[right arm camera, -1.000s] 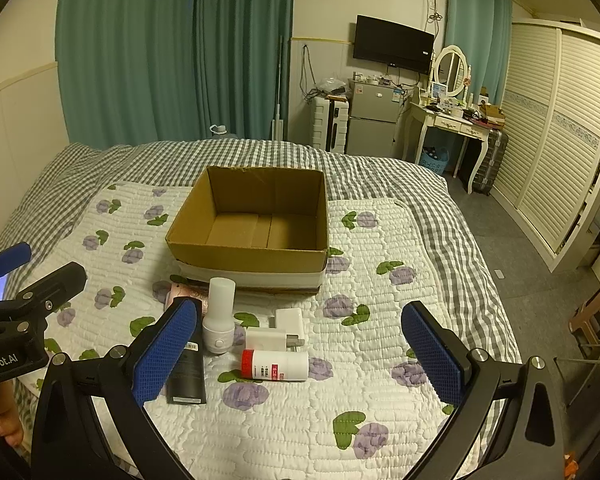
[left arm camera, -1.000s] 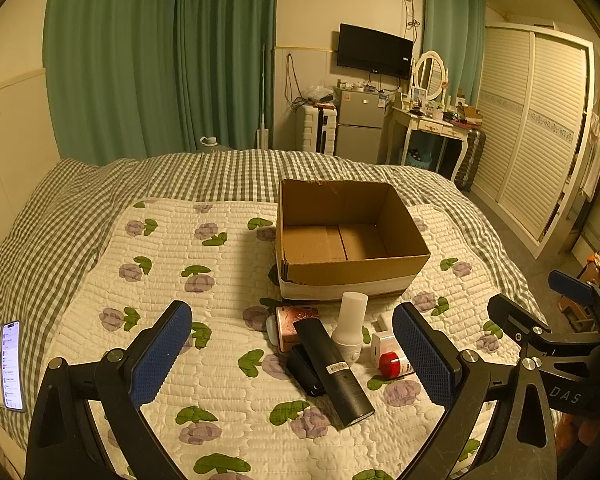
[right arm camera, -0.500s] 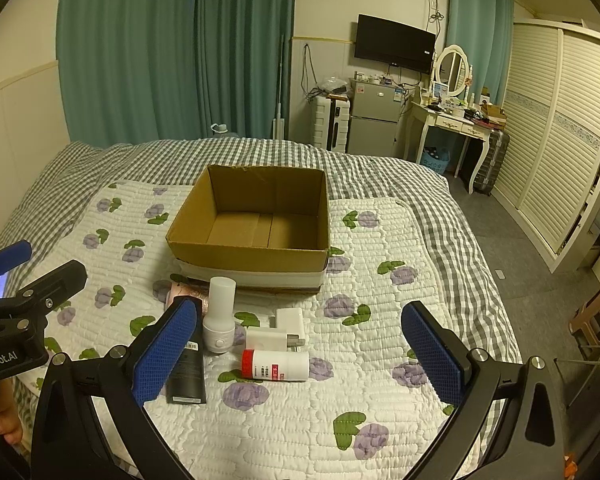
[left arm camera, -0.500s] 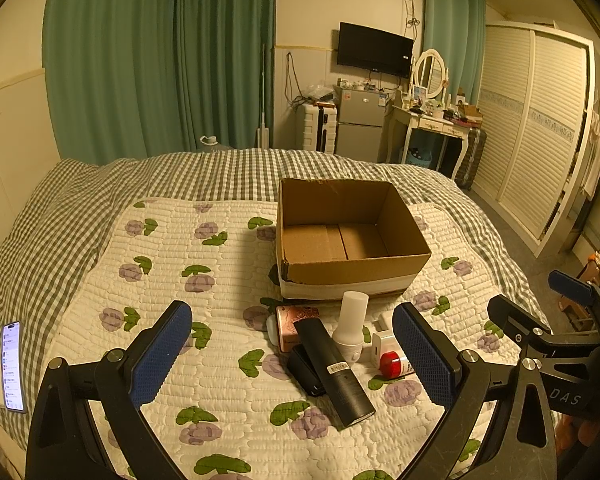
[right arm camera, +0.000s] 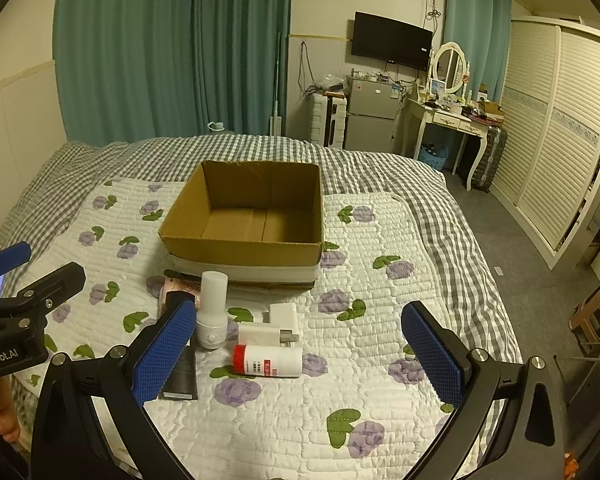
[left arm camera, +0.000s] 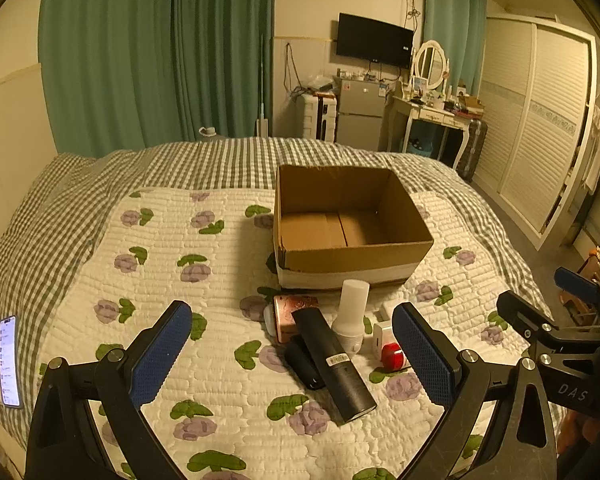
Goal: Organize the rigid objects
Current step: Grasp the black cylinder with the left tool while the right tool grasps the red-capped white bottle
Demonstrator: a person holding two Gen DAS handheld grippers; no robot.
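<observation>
An open cardboard box (left arm camera: 412,249) (right arm camera: 172,236) stands empty on the quilted bed. In front of it lie a black tube (left arm camera: 332,364) (right arm camera: 180,376), a white upright bottle (left arm camera: 352,316) (right arm camera: 213,308), a pink box (left arm camera: 292,312) (right arm camera: 182,290), white chargers (right arm camera: 278,322) (left arm camera: 381,335) and a white bottle with a red cap (right arm camera: 268,360) (left arm camera: 392,356). My left gripper (left arm camera: 292,354) is open and empty, held above the near side of the pile. My right gripper (right arm camera: 300,354) is open and empty, above the red-capped bottle.
A lit phone (left arm camera: 9,360) lies at the bed's left edge. The flowered quilt (left arm camera: 160,280) covers a checked blanket (right arm camera: 380,168). A wardrobe (right arm camera: 560,128), dressing table (right arm camera: 448,116) and fridge (right arm camera: 368,120) stand beyond the bed on the right.
</observation>
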